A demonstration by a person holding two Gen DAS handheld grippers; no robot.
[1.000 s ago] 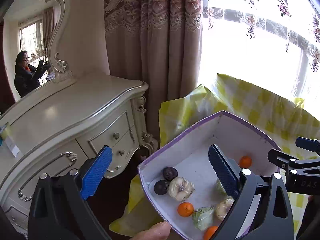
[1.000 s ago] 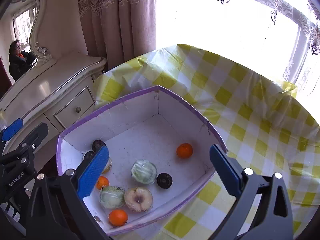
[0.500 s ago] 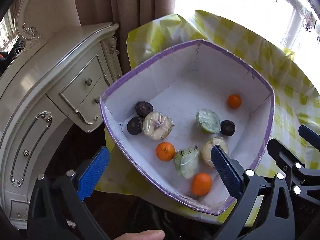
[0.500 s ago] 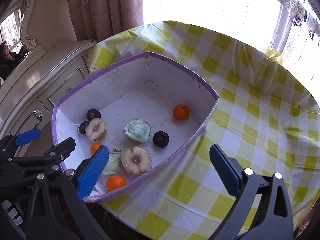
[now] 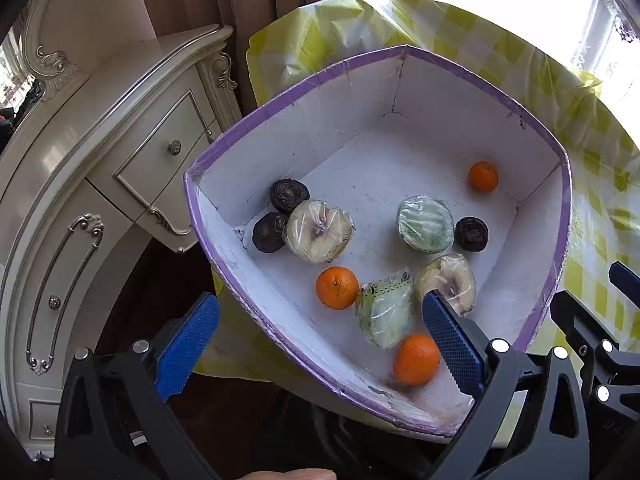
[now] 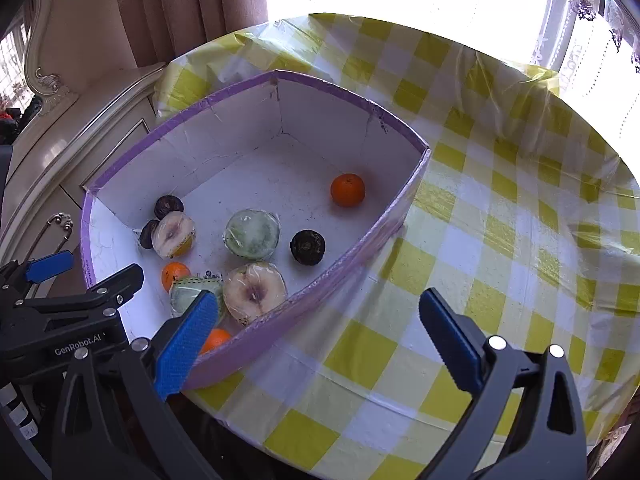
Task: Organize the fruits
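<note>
A white box with a purple rim (image 5: 400, 50) (image 6: 340, 84) sits on the left part of the checked table. It holds three oranges (image 5: 337, 287), three dark round fruits (image 5: 289, 195), two wrapped pale halves (image 5: 318, 231) and two wrapped green pieces (image 5: 425, 223). My left gripper (image 5: 318, 340) hovers open over the box's near wall with nothing between its blue pads. The right gripper (image 6: 318, 340) is open too, above the box's near right wall and the cloth. One orange (image 6: 347, 189) lies alone at the box's far side.
A cream dresser with drawers (image 5: 120, 160) stands close on the box's left. The yellow checked tablecloth (image 6: 500, 200) spreads to the right of the box. Curtains (image 5: 260, 0) and a bright window lie beyond. A thumb (image 5: 288, 474) shows at the bottom edge.
Both grippers have tipped downward and sunk toward the box. The left view has swung from the dresser and curtain onto the fruit. The fruit has not moved.
</note>
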